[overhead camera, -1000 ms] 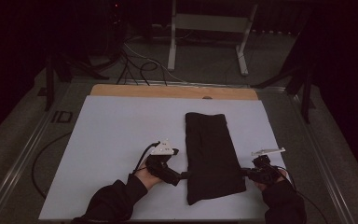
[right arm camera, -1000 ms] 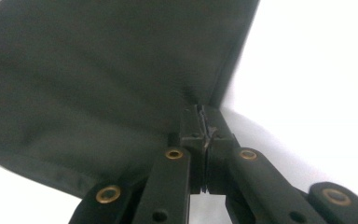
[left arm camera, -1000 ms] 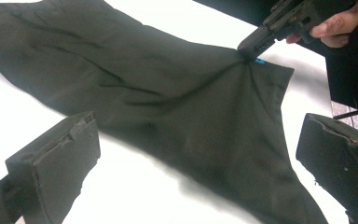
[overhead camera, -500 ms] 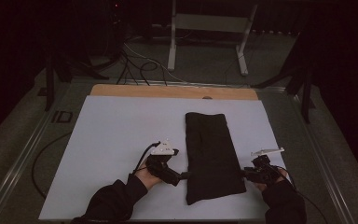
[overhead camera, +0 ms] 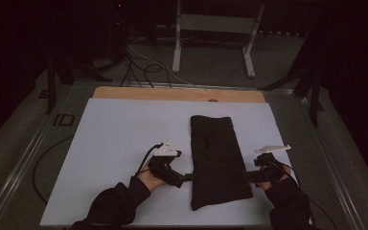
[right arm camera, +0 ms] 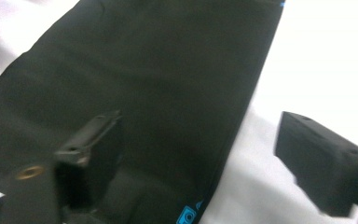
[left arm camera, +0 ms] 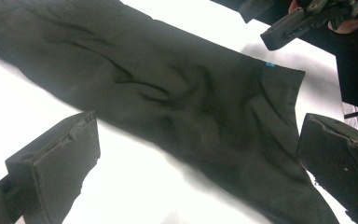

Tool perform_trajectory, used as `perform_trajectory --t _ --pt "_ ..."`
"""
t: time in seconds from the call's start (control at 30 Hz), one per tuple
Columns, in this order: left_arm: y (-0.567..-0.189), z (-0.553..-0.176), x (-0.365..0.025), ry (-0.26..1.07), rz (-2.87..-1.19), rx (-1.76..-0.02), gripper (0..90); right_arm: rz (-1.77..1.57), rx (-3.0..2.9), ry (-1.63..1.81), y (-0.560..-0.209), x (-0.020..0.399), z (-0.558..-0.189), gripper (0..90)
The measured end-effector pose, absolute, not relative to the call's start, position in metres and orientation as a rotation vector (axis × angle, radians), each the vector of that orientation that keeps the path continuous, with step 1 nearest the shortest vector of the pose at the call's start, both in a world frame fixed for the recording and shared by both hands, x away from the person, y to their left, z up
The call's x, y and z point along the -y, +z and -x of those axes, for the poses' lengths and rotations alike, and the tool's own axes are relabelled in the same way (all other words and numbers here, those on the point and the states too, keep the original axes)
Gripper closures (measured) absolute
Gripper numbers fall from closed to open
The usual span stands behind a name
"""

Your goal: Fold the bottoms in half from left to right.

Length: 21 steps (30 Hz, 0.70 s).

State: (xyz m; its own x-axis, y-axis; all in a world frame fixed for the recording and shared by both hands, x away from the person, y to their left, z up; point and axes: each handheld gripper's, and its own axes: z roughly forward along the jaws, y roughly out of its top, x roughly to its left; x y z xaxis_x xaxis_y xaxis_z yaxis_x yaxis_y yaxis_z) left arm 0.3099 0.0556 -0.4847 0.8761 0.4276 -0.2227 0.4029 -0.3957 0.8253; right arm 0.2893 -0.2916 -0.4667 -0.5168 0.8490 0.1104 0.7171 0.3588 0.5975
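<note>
The black cloth in front of you is folded into a long, narrow strip that lies flat on the white table mat, its far end square and its near end a little wider and slanted. In your left gripper view its surface shows soft creases near the middle, and a small blue tag sits at one corner; your right gripper view shows a blue printed mark close to the cloth's hem. Your left gripper sits at the cloth's left edge with its jaws wide apart, gripping nothing. Your right gripper sits at the cloth's right edge; its jaws have just been opening and now straddle the hem, one over the cloth and one over the mat, with no pad pressing on it.
</note>
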Motion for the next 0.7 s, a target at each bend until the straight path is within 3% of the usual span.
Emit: perform_trajectory --t 0.7 --pt "-0.477 -0.328 -0.06 0.058 -2.056 -0.627 0.2 -1.35 -2.31 0.927 -0.455 0.282 -0.316 8.6"
